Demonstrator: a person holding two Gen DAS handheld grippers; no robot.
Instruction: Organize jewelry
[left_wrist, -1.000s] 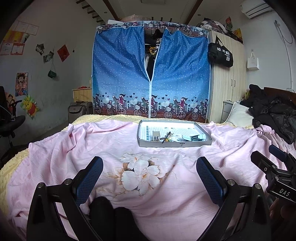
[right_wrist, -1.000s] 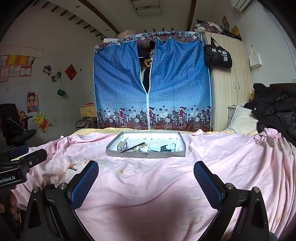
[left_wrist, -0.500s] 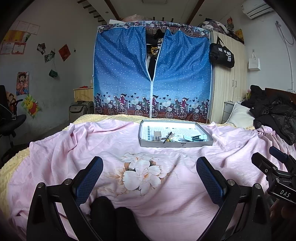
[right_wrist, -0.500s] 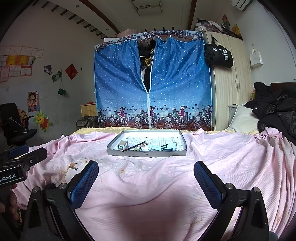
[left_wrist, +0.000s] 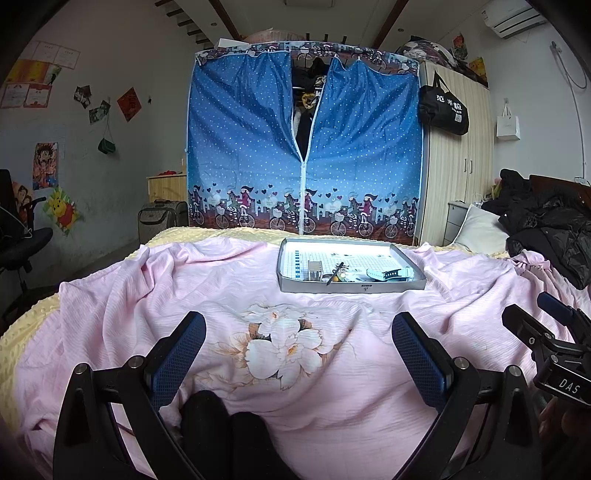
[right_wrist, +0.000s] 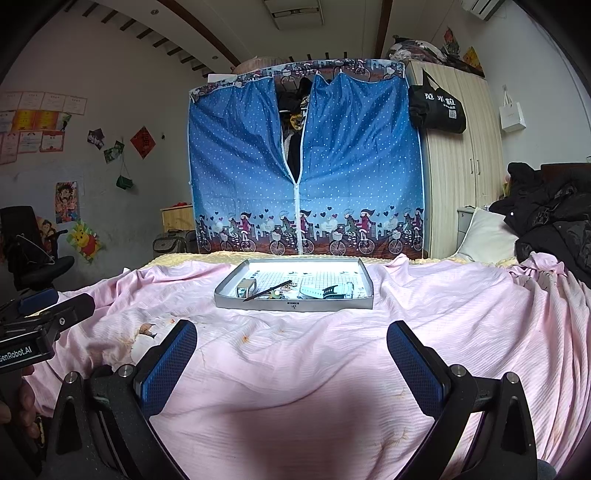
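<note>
jewelry tray (left_wrist: 291, 284), one, grey, lies on the pink bedspread (left_wrist: 221, 280), long axis left-right; inside: one small box (right_wrist: 246, 287) at left, one dark thin stick (right_wrist: 267, 290) slanting up to the right, one pale comb-like piece (right_wrist: 325, 291), plus small bits too tiny to count. left tool (left_wrist: 297, 354) and right tool (right_wrist: 291, 354) both wide open, empty, tray well ahead of each

Tray (right_wrist: 293, 303) on bedspread (right_wrist: 332, 369), wardrobe (right_wrist: 306, 162) behind, small items (right_wrist: 295, 290) inside, pillow (right_wrist: 484, 236) right
</note>
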